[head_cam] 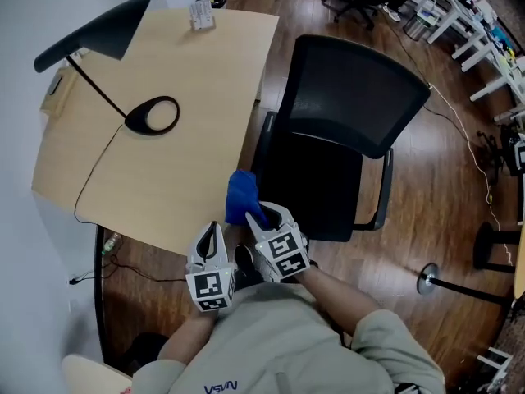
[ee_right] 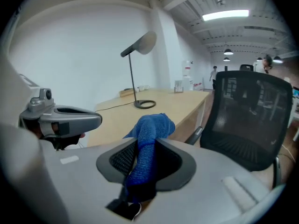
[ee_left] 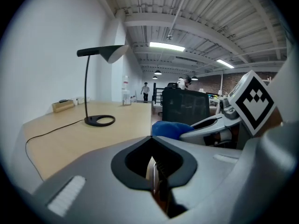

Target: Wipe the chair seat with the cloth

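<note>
Between the jaws of your right gripper (ee_right: 140, 174) sits the blue cloth (ee_right: 150, 129): the pads are clamped on its lower fold, and the rest bunches up loosely beyond the tips. Your left gripper (ee_left: 156, 174) is just beside it with its jaws pressed together and nothing between them. From the head view, the cloth hangs in the air over the near right corner of the desk (head_cam: 164, 179), by the gap between that corner and the left edge of the seat (head_cam: 312, 195). It touches neither, as far as the views show. The seat is dark and bare under the backrest (head_cam: 353, 89), and the lamp (head_cam: 152, 115) stands well apart on the desk, out of your way. You look to be at the carrying step, with the cloth picked up and no wiping begun. Next, bring the right gripper across over the seat and lower it until the loose bunch presses flat on the surface. Then sweep from one edge to the other. Keep the grip firm, since only a narrow fold is caught. Steer clear of the desk corner and armrest as you cross.
</note>
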The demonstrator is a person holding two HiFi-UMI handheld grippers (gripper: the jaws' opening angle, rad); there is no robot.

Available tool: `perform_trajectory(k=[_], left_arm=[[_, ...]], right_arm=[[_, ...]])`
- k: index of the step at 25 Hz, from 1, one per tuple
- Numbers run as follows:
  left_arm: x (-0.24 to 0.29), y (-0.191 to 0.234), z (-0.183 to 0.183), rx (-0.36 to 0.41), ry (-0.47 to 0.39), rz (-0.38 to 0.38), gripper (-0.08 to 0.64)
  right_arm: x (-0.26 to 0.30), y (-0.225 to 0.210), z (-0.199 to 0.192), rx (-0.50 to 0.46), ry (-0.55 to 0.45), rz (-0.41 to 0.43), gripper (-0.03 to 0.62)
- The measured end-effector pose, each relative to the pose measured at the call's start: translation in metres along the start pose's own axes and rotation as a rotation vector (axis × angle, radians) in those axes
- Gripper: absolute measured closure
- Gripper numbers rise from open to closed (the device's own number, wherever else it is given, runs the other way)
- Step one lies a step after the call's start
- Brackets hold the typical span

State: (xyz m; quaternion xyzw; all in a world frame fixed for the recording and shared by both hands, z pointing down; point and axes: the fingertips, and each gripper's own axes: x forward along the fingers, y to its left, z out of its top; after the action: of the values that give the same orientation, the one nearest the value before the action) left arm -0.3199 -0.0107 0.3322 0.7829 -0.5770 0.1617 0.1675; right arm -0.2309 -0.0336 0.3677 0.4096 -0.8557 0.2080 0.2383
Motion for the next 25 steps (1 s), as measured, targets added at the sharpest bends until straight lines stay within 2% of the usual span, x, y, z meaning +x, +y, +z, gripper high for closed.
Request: perform_trajectory(k=[6, 14, 19, 25], left_arm=[[0.042, -0.106, 0.016, 0.031, 0.009, -0.087, 0.556], [0.095, -0.223, 0.033, 0.038, -0.007, -0.143, 0.556], [0.128, -0.246, 0.021, 0.031, 0.006, -0.131, 0.555], [0.171, -0.229, -0.022, 0.015, 0.06, -0.106, 0.555]], right_arm=[[-0.053, -0.1, -0.016, 0.084, -0.03, -0.092, 0.494], [-0.101, -0.198, -0.042, 0.129, -0.033, -0.131, 0.494], [-0.092, -0.235, -0.061, 0.145, -0.014, -0.132, 0.494], [-0.045, -0.256, -0.083, 0.162, 0.01, -0.114, 0.494]])
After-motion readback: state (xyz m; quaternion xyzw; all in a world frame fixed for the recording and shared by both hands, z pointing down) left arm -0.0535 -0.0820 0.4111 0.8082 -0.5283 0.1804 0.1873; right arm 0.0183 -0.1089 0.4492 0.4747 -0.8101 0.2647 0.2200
